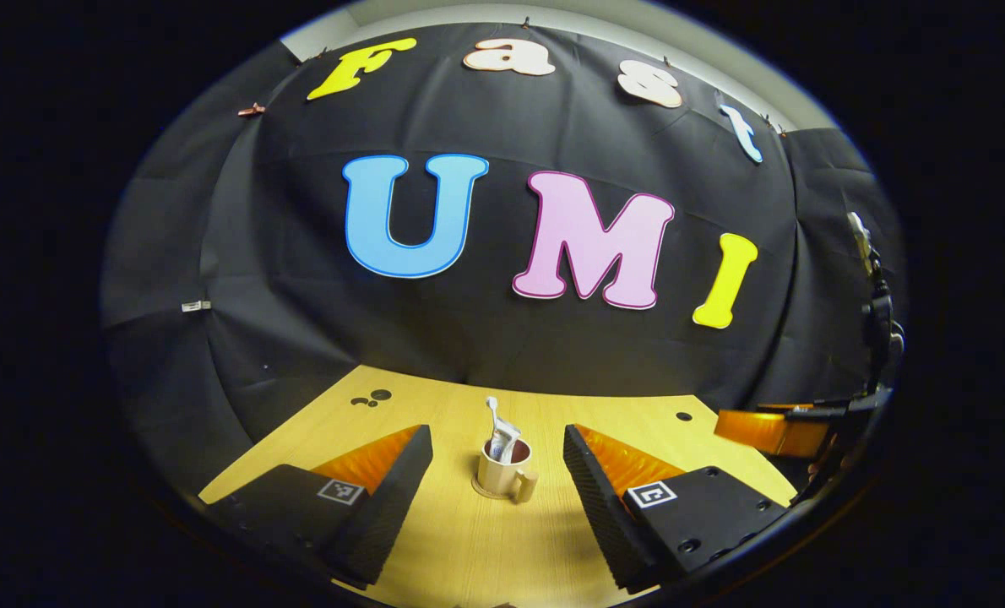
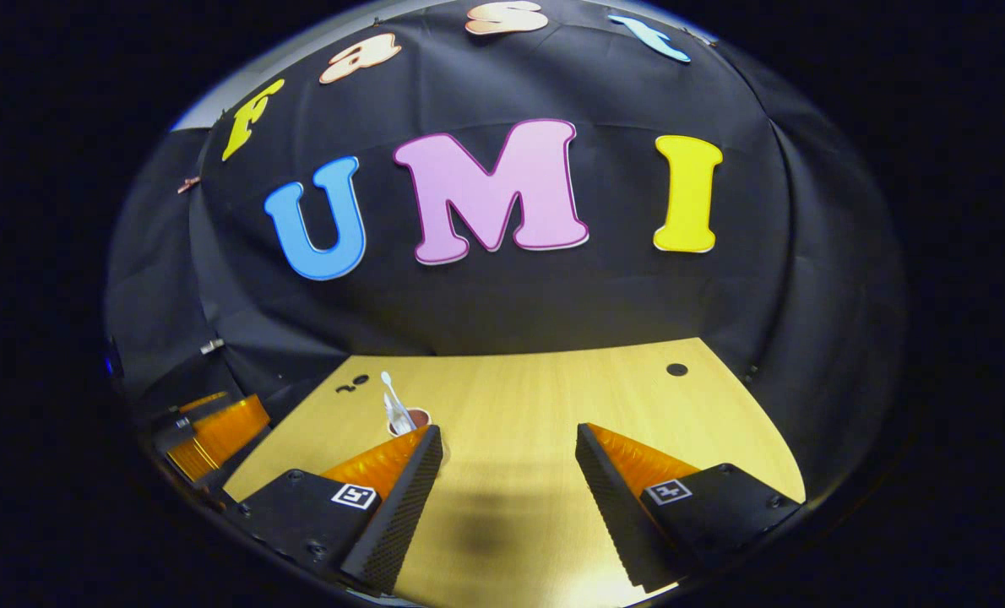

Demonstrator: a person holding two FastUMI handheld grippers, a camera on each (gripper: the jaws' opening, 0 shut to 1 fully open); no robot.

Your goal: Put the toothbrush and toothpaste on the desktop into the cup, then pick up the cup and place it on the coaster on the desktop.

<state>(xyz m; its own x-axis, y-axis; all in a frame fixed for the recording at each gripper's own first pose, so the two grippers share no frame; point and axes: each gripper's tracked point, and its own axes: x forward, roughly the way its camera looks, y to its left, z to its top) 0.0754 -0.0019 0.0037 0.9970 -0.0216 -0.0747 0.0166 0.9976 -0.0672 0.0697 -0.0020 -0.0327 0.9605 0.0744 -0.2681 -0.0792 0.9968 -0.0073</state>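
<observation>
standing loaded: cup point(image 1: 502, 473) holds toothbrush point(image 1: 492, 414) and toothpaste point(image 1: 504, 441)
cup sits ahead between the spread left tool point(image 1: 496, 498); right tool point(image 2: 507, 498) spread, empty; looks done; coaster unclear

The left gripper point(image 1: 497, 447) hangs open before a cup point(image 1: 502, 475) on a coaster point(image 1: 479, 492), holding a toothbrush point(image 1: 493, 411) and toothpaste point(image 1: 505, 439).

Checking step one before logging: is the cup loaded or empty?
Loaded. The upright beige handled cup on the wooden desktop has a white toothbrush and a toothpaste tube sticking out of it.
</observation>
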